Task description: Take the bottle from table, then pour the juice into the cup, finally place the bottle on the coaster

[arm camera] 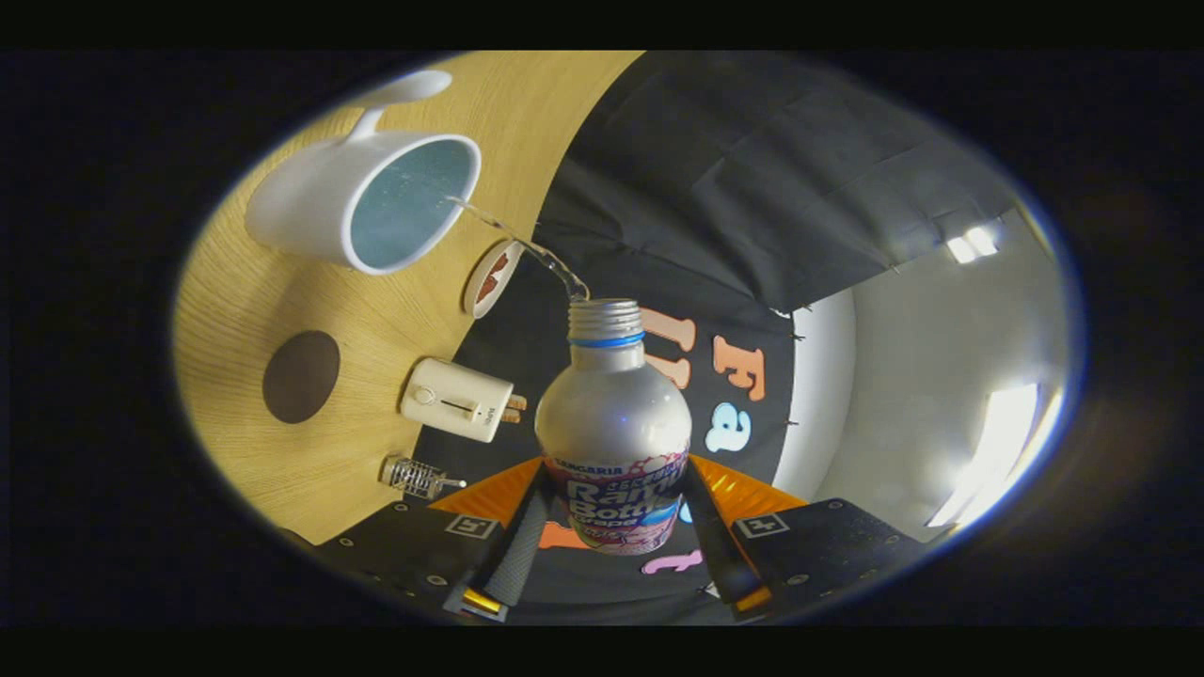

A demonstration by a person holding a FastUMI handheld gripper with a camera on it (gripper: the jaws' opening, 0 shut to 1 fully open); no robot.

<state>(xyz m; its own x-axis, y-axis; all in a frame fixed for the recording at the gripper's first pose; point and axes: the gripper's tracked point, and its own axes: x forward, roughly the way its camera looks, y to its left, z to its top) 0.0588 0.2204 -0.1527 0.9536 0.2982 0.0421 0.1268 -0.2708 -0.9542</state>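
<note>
My gripper [613, 512] is shut on a silver aluminium bottle [613, 414], both fingers pressing its labelled lower body. The bottle is tipped over, its open threaded neck with a blue ring pointing toward a white cup [362, 202]. A thin clear stream [517, 240] runs from the bottle's mouth into the cup, which has a pale blue inside and a handle on its far side. A dark brown round coaster [301, 376] lies on the wooden table [235, 301] beside the cup, off to the side of my fingers.
A cream rectangular device with a dial and slider [458, 400] lies on the table near the bottle. A small metal wire piece [414, 477] lies beside it. A small round dish with reddish contents [491, 277] sits by the table's edge. Black cloth wall stands beyond.
</note>
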